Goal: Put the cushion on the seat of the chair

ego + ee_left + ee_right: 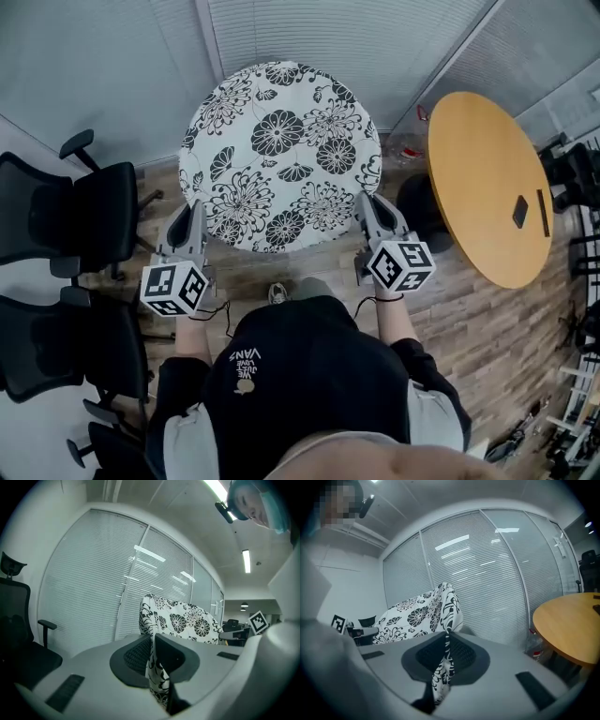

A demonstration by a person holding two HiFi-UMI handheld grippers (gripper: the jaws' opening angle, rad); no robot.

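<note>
A round white cushion [278, 155] with black flower print hangs in front of me, held by both grippers at its near edge. My left gripper [194, 222] is shut on the cushion's left edge; its fabric [157, 677] is pinched between the dark pads. On the right, my other gripper [369, 211] is shut on the cushion's opposite edge, with the cloth [443, 667] squeezed between its jaws. Black office chairs [80, 217] stand at the left; their seats are partly visible.
A round wooden table [489, 183] stands at the right, with a dark base below it. Window blinds [375, 37] run along the far wall. More black chairs [70, 352] crowd the lower left. Wood floor [487, 328] lies underfoot.
</note>
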